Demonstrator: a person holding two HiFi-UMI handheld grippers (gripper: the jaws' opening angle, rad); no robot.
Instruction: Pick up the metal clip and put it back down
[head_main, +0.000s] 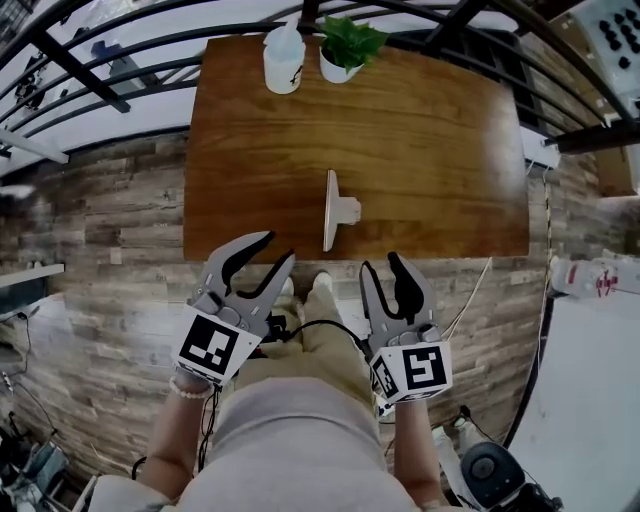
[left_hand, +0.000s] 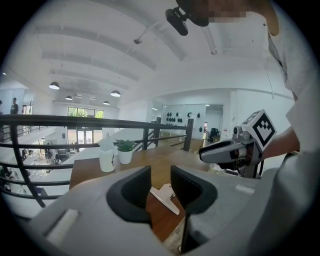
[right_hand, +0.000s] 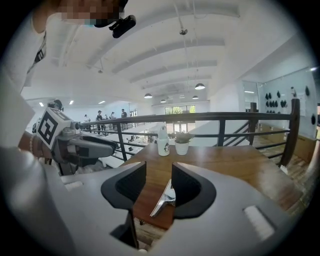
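The metal clip (head_main: 335, 209) lies on the wooden table (head_main: 420, 140) near its front edge, long side running away from me. It also shows between the jaws in the left gripper view as the clip (left_hand: 165, 198) and in the right gripper view as the clip (right_hand: 164, 198). My left gripper (head_main: 262, 250) hangs open just short of the table's front edge, left of the clip. My right gripper (head_main: 379, 262) is open too, just right of the clip and off the table. Neither holds anything.
A white bottle (head_main: 283, 57) and a small potted plant (head_main: 347, 48) stand at the table's far edge. A black railing (head_main: 90, 70) runs behind the table. The person's legs and shoes (head_main: 305, 285) are below the table's front edge, on a plank floor (head_main: 110, 230).
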